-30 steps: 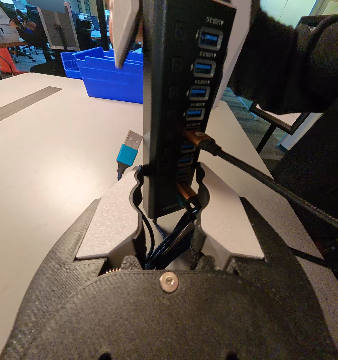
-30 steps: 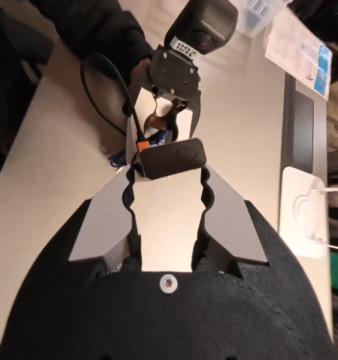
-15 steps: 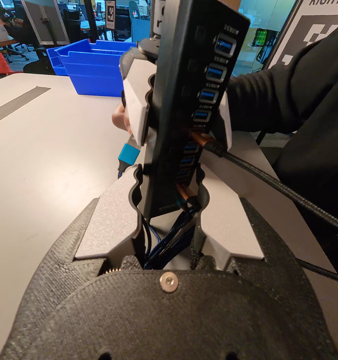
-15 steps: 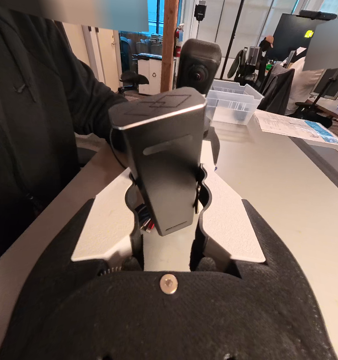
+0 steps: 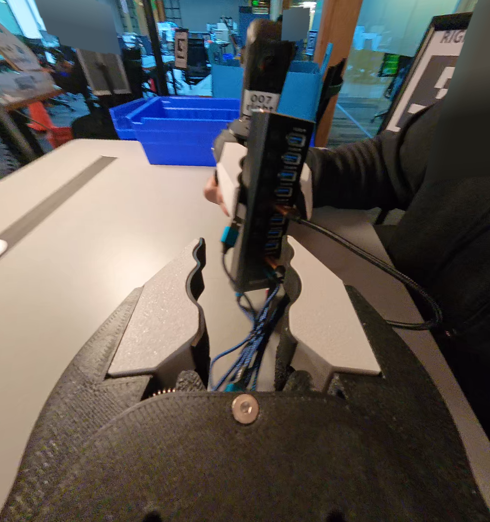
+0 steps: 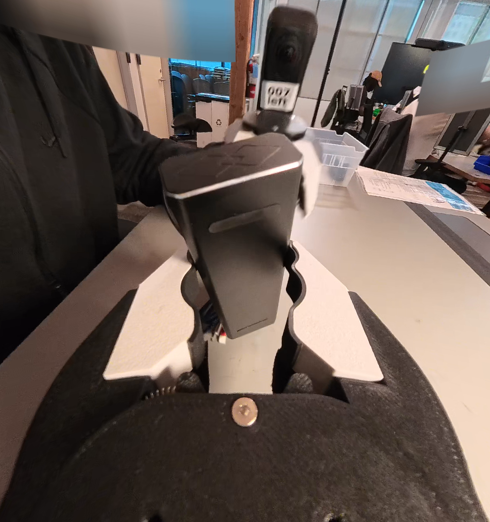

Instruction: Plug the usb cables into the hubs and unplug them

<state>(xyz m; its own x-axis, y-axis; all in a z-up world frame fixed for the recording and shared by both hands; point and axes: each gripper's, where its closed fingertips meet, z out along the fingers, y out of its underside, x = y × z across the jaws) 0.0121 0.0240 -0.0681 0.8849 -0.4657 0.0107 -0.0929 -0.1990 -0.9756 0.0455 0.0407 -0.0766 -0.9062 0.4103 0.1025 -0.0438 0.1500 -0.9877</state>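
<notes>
A black multi-port USB hub (image 5: 269,197) stands upright above the table. My right gripper (image 6: 241,254) is shut on the hub (image 6: 238,226); its white fingers (image 5: 227,175) show on both sides of the hub in the left wrist view. My left gripper (image 5: 245,245) is open, with the hub's lower end just beyond its fingertips and not clamped. A black braided cable (image 5: 365,260) with a copper plug sits in a middle port. Another copper plug sits low on the hub. A loose blue-collared USB plug (image 5: 229,236) hangs beside the hub. Blue braided cables (image 5: 255,333) trail down between my left fingers.
Blue bins (image 5: 181,132) stand at the table's far edge. A grey strip (image 5: 54,197) runs along the table on the left. A person's dark sleeve and body (image 5: 435,226) fill the right side. A clear bin (image 6: 334,158) and a printed sheet (image 6: 413,189) lie on the table. Across from one pair of fingers to the other is roughly 5 cm.
My right gripper came in around the hub and shut on it. My left gripper, which held the hub's lower end, has opened and drawn back a little.
</notes>
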